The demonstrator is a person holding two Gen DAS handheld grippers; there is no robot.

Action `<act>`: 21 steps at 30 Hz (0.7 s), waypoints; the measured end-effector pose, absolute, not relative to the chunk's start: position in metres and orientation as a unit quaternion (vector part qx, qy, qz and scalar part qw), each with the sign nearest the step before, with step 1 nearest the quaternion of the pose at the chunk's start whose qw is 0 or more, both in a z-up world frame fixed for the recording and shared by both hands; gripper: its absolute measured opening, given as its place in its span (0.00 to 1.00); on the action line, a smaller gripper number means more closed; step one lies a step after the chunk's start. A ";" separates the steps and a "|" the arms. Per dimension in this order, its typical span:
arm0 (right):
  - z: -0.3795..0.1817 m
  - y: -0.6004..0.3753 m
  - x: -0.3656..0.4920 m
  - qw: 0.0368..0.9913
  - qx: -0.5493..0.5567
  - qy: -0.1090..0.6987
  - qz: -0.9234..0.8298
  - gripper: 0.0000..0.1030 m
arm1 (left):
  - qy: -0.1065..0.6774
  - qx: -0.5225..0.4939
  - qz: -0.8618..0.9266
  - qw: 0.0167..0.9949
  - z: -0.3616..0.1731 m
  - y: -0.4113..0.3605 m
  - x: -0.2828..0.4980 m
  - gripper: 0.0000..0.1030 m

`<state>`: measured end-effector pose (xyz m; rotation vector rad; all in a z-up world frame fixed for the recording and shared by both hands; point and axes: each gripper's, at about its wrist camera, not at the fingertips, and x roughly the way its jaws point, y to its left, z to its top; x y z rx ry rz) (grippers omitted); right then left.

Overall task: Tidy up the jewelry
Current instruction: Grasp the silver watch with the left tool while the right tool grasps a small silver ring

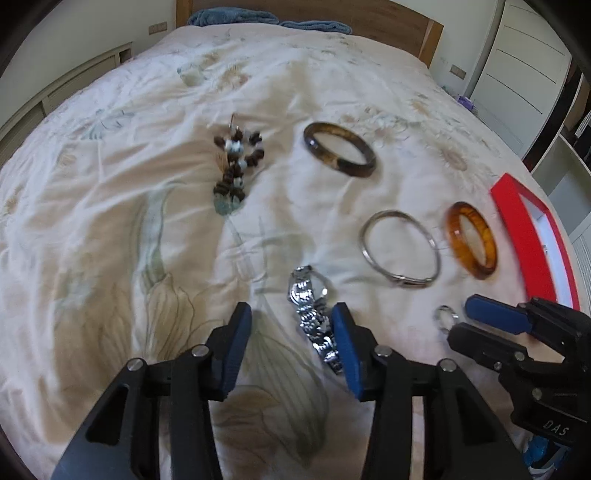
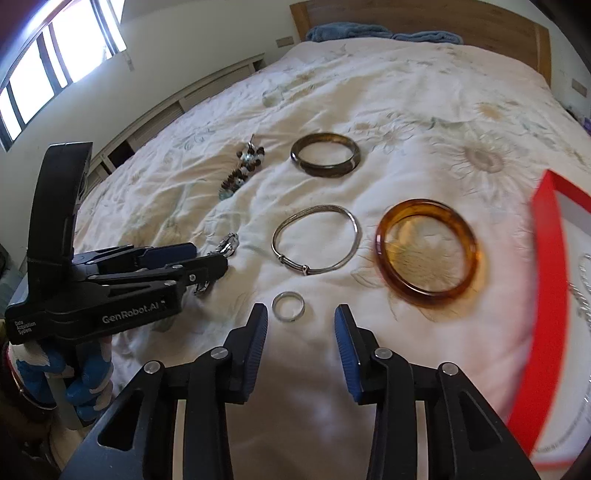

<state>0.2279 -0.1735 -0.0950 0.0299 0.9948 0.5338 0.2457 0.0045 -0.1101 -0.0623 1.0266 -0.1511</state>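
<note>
Jewelry lies on a floral bedspread. A silver watch point(image 1: 312, 314) lies just ahead of my open left gripper point(image 1: 291, 314), against its right finger; it also shows in the right wrist view point(image 2: 225, 247). A small silver ring point(image 2: 288, 306) lies just ahead of my open, empty right gripper point(image 2: 301, 317), also seen from the left point(image 1: 446, 317). Beyond lie a thin silver bangle point(image 2: 316, 238), an amber bangle point(image 2: 428, 251), a dark brown bangle point(image 2: 325, 154) and a beaded bracelet point(image 2: 243, 168). A red box point(image 2: 550, 295) with a white inside stands at the right and holds a silver chain point(image 2: 583, 291).
The wooden headboard point(image 2: 424, 18) and blue towels point(image 2: 369, 31) are at the far end of the bed. A window point(image 2: 48, 55) and low wall units are on the left. White wardrobe doors point(image 1: 517, 66) stand to the right.
</note>
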 end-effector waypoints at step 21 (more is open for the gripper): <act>-0.104 -0.165 0.220 0.844 0.007 0.462 0.274 0.20 | 0.464 -0.058 -0.094 0.879 -0.098 0.014 0.235 0.11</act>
